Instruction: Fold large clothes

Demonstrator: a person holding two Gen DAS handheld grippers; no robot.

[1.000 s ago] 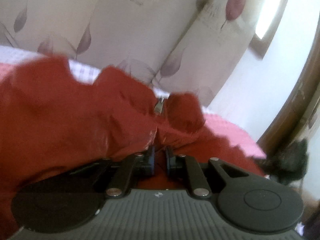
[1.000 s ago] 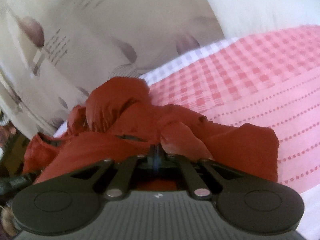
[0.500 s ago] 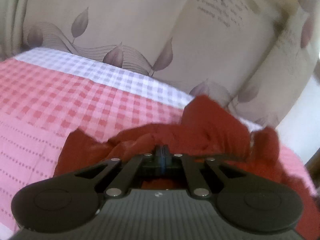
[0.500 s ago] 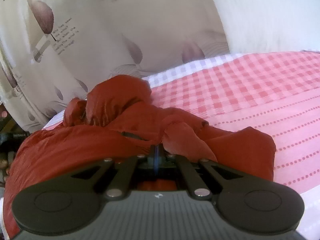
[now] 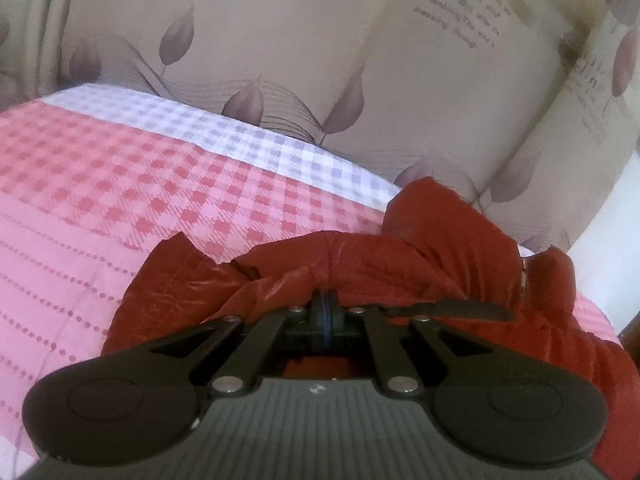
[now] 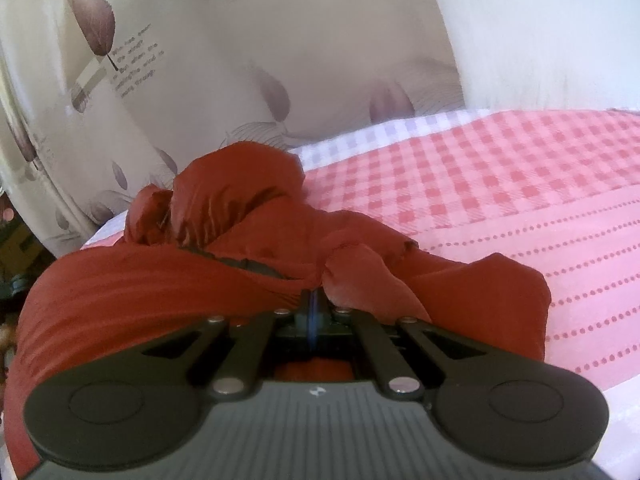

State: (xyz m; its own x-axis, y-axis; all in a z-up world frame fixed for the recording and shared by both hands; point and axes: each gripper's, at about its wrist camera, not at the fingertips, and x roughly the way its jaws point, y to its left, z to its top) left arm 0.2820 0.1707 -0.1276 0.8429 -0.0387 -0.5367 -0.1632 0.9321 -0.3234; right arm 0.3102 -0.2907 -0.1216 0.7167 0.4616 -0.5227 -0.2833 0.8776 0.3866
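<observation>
A red puffy jacket point(image 5: 400, 256) lies bunched on the pink checked bedspread point(image 5: 120, 200). In the left wrist view my left gripper point(image 5: 329, 300) is shut on a fold of the jacket, and the cloth bulges over the fingertips. In the right wrist view my right gripper point(image 6: 314, 300) is shut on another fold of the same jacket point(image 6: 240, 240), whose hood or collar rises behind. A dark zipper line runs across the jacket near the right gripper.
A beige curtain point(image 5: 360, 60) with purple leaf prints hangs behind the bed, also in the right wrist view point(image 6: 160, 60). A white wall point(image 6: 540, 20) stands at the right. The bedspread point(image 6: 520, 180) stretches to the right of the jacket.
The left gripper closed on the jacket and swung left and down, so the bedspread now fills its view. The right gripper stayed shut on the jacket and lowered slightly.
</observation>
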